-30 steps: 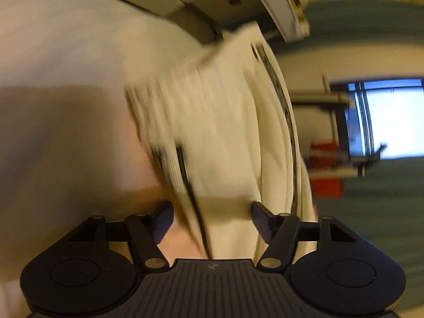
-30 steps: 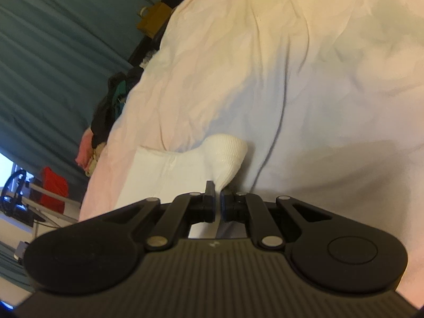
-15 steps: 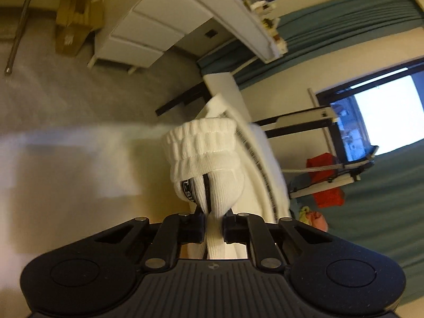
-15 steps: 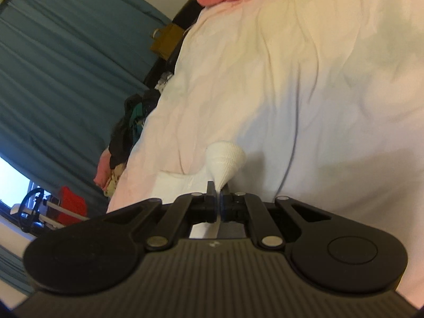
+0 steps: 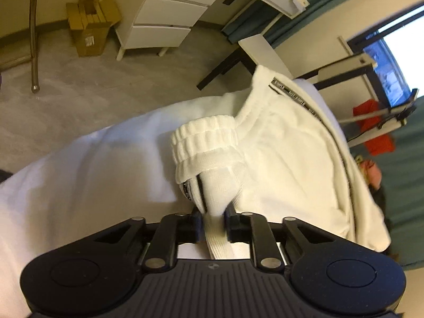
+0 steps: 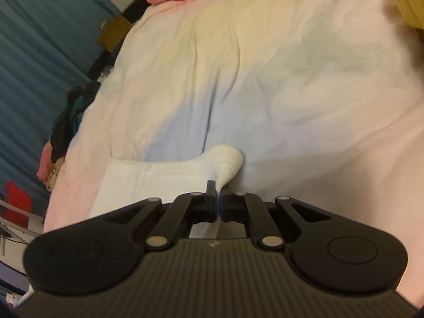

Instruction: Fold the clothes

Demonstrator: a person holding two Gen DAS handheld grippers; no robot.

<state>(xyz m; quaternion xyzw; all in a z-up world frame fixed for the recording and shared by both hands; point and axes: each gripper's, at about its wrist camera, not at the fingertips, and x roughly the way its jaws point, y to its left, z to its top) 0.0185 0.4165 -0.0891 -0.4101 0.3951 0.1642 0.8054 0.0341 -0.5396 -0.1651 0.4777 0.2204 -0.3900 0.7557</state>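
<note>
Left gripper [image 5: 213, 218]: jaws closed on the ribbed cuff of the white knit garment [image 5: 281, 159]. Right gripper [image 6: 219, 206]: jaws pinched on another cuff. Garment lies on the white-sheeted bed [image 6: 278, 84]. Beyond the bed: white drawer unit [image 5: 169, 18], cardboard box [image 5: 91, 23].
</note>
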